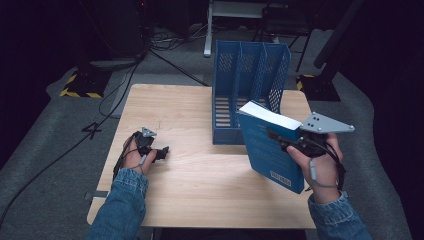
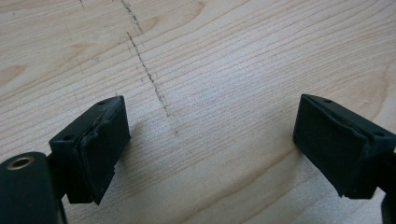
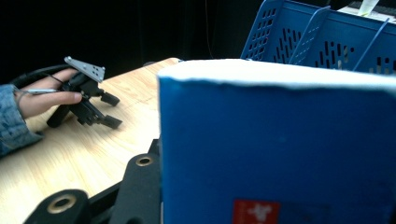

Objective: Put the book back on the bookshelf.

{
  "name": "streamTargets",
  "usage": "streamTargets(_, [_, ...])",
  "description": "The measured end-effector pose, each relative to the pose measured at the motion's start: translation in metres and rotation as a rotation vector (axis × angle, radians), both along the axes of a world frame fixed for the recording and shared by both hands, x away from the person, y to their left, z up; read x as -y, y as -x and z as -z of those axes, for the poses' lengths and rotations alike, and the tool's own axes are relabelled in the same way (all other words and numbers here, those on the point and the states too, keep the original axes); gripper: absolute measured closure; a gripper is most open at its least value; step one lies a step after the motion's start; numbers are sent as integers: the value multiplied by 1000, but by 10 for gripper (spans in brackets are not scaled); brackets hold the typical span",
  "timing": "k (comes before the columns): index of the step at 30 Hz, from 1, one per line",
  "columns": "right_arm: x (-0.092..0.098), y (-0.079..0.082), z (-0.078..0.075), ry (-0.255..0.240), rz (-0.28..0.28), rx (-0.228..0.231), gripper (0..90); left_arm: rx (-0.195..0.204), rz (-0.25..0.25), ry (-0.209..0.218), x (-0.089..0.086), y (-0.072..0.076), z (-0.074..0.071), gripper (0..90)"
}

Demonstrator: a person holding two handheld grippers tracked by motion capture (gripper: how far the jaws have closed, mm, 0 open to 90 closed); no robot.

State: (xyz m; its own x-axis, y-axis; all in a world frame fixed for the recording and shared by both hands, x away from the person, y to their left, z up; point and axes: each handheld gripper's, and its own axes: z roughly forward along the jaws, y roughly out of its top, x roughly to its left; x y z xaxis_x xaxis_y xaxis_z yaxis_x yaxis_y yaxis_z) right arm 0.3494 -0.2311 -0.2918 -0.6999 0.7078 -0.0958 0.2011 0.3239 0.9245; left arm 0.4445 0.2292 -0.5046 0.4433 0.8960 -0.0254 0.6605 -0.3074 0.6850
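Judging progress at roughly halfway: blue book [image 1: 270,150] already picked up and hanging clear of the wooden table [image 1: 200,175], not yet filed in the blue three-slot file rack [image 1: 250,90].

Right gripper [image 1: 280,142] clamping fully on the book near its spine-side edge, holding it in the air just in front of the rack's open face, near the right-hand slots. In the right gripper view, cover [image 3: 280,154] sitting right up against the camera, white page edge on top, rack [image 3: 327,42] behind it.

Left gripper [image 1: 161,151] resting low over bare tabletop at the left, well apart from book and rack. Jaws standing wide, nothing between them, just wood grain [image 2: 210,93] showing through the gap.

Book orientation: standing on end but tilted, long axis running from upper left down to lower right in the high view. White page edge facing up and toward the rack, barcode corner pointing down toward the person.

Remaining, by estimate: squaring the book upright, lining it up with a slot, sliding in, releasing. Slot choice impossible to tell.
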Motion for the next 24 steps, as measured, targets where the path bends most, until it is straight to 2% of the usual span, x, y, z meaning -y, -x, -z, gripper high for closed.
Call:
streamTargets(3, [-1, -6, -6, -15, -14, -18, 613, 0, -26, -2, 2, 0, 0, 93])
streamTargets(13, [-11, -25, -21, -41, -32, -30, 613, -3, -25, -1, 2, 0, 0, 85])
streamTargets(18, [-15, -40, -32, -75, -52, -37, 613, -2, -24, -1, 2, 0, 0, 85])
streamTargets(24, [-21, -53, -45, -90, -72, -40, 613, -3, -26, -2, 2, 0, 0, 83])
